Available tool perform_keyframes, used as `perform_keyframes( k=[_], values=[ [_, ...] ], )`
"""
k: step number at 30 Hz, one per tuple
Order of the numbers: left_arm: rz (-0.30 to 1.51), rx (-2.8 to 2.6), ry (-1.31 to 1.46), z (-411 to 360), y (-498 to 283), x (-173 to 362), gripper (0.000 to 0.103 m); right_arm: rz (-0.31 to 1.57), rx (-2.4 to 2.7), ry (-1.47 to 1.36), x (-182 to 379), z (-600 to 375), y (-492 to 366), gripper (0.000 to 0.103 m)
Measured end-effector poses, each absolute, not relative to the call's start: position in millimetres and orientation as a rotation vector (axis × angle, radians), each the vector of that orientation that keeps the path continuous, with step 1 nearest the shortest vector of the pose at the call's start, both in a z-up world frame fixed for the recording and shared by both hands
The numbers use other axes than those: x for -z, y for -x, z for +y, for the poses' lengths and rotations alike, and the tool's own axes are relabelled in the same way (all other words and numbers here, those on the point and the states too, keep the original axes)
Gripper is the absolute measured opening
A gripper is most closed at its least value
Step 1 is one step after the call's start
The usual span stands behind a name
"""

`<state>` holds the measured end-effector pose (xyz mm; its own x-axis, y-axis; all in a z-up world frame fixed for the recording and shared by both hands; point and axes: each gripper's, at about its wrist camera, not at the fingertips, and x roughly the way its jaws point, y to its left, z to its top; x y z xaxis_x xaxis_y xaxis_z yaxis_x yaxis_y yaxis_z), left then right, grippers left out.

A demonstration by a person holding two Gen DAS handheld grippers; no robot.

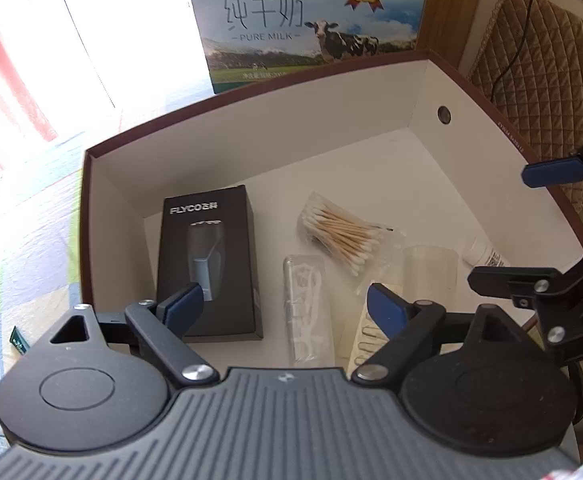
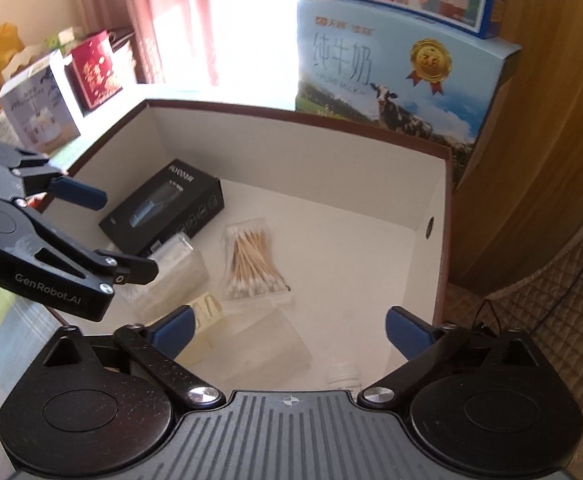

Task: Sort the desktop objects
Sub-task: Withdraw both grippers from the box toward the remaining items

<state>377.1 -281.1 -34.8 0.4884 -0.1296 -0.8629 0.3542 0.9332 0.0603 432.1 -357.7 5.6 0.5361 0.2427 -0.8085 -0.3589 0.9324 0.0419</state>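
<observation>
A sunlit room with curtains and a milk carton (image 1: 307,20) standing on the tabletop (image 1: 23,248) forms the background; directly in front of the carton sits the open storage box (image 1: 251,128), white inside with a dark rim. All visible task items already lie on its floor: the black shaver box (image 1: 211,256) at the left, a clear sleeve of small plastic items (image 1: 305,304) just right of it, a bag of cotton swabs (image 1: 343,236) in the middle, a clear cup (image 1: 431,276) lying on its side, a pale card of clips (image 2: 207,312) near the front wall, and a small white bottle (image 1: 485,254) at the near right corner. The left claw (image 1: 287,308) hangs open and empty above the near left part of the box, over the shaver box and sleeve. The right claw (image 2: 287,328) is likewise spread wide and empty, above the cup and bottle. Judged from this layout, the sorting is well advanced or complete. If another item remains, lift both claws straight up to clear the rim, keep them well apart from each other, and avoid brushing the light swab bag or the cup, which would roll easily.
</observation>
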Motion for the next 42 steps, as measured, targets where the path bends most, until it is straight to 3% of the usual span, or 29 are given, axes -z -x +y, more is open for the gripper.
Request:
perform_keyframes(
  k=[4,27,42],
  values=[
    [0.994,0.275,-0.242,-275,-369,28,0.094,0.926,-0.334,0.07,-9,-362,-427,0.101],
    [0.904,0.212,-0.175,-238,-327,-10,0.096,0.857,-0.3,0.019,-36,-355,-390,0.101],
    [0.85,0.18,-0.131,-193,-259,-30,0.097,0.77,-0.265,-0.049,-57,-344,-335,0.101]
  ],
)
